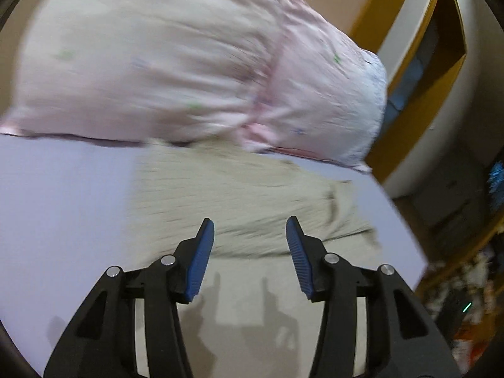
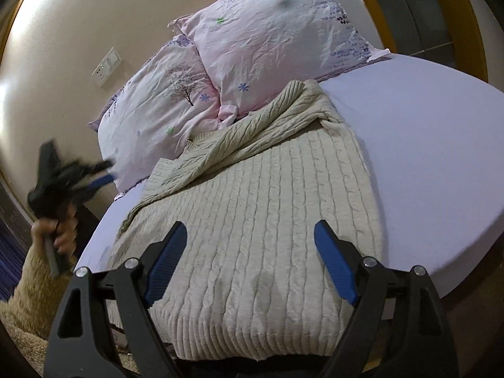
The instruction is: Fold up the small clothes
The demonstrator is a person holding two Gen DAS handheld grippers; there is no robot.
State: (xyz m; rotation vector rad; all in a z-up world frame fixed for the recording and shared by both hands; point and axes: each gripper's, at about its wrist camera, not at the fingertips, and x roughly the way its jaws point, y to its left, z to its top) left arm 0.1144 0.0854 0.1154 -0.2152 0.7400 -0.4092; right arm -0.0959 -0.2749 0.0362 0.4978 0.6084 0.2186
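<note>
While the cream knitted sweater (image 2: 261,220) lies spread on the bed (image 2: 425,163), the folding job looks only just begun. The body of the sweater is flat, with its ribbed bottom edge hanging a little over the near side of the bed. One sleeve is laid slanting across the top part, so that may be the first fold, though it could just be lying that way. The rest is still to do: the sides need to come in and the body needs to be folded over. The right gripper (image 2: 250,236) hangs just above the near end of the sweater with its blue pads spread wide, and nothing is between them. The left gripper (image 1: 250,225) also has its pads wide apart and holds nothing. In the right view it is up by the left side of the bed, away from the sweater. Its own picture is blurry, so it is hard to tell just where it points, but the sweater shows beyond its pads. Two pink pillows (image 2: 277,41) with flowers and a little tree on them lean at the head of the bed. The top of the sweater touches them, so they are a bit in the way there. A light switch (image 2: 107,66) sits on the wall behind. The side of the bed to the right of the sweater is bare.
</note>
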